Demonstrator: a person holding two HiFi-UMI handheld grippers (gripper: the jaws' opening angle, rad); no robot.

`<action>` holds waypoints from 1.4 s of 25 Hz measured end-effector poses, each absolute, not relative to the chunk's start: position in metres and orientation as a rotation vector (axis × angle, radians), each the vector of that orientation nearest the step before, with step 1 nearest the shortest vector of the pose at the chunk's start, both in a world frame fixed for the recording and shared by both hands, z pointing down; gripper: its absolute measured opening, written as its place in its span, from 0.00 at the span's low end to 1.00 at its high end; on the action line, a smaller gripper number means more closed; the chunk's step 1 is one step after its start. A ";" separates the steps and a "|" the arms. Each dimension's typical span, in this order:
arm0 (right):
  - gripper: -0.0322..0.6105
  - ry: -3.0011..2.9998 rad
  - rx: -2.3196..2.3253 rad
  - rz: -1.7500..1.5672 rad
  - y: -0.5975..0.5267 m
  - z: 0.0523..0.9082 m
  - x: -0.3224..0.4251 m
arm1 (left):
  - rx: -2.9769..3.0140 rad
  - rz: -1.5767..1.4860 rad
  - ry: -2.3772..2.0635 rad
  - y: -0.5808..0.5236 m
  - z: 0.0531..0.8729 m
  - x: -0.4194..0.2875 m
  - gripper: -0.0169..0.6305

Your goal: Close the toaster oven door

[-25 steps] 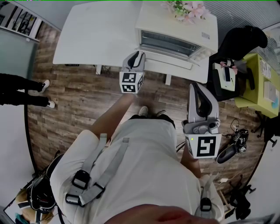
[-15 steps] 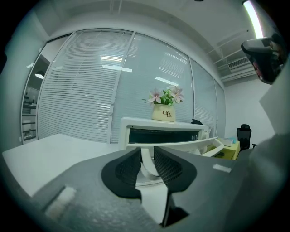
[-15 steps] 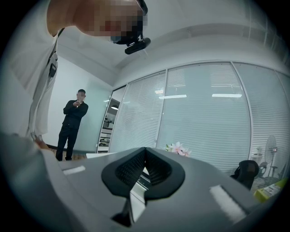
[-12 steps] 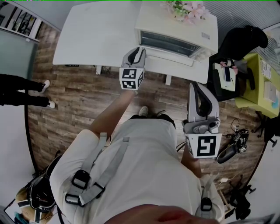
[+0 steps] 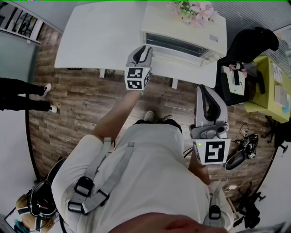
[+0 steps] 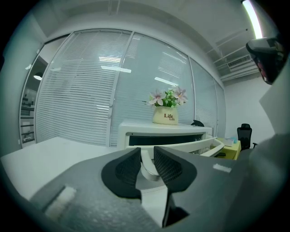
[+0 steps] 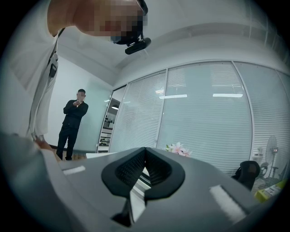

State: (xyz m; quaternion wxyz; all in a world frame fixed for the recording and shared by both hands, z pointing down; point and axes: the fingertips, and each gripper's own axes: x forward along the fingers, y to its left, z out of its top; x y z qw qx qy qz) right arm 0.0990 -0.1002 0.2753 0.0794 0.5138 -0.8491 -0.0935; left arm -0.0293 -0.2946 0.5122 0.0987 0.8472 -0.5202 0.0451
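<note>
Flowers (image 5: 193, 10) in a cream pot (image 6: 165, 117) sit on the oven's roof, above and beyond the left gripper (image 5: 145, 49), with slatted blinds (image 6: 90, 90) behind them. The bare white desk (image 5: 100, 36) stretches away to that gripper's left. Off to its right, past the desk's end, are a black chair (image 5: 250, 43) and a yellow top (image 5: 270, 86) with small things on it. A person (image 5: 22, 93) stands on the wood floor (image 5: 82, 113) well behind and to the left. The right gripper (image 5: 204, 88) hangs low at the wearer's side, well back from the desk, with its jaws pressed together on nothing. The oven (image 5: 182, 27) is white and stands on the desk's right half, straight ahead of the left gripper. Its door (image 5: 182, 57) is ajar, tilted out from the top, with a dark glass strip showing above it. The left gripper's jaws pinch the left end of the curved white handle (image 6: 147, 168) on the door's edge.
</note>
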 end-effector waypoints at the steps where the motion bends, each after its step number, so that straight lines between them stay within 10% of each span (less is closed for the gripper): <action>1: 0.06 -2.542 1.539 -0.284 -0.101 0.275 0.099 | 2.507 0.136 -1.539 -0.297 0.512 -0.029 0.18; 35: 0.06 -2.523 1.565 -0.268 -0.103 0.276 0.111 | 2.488 0.123 -1.514 -0.344 0.493 -0.021 0.18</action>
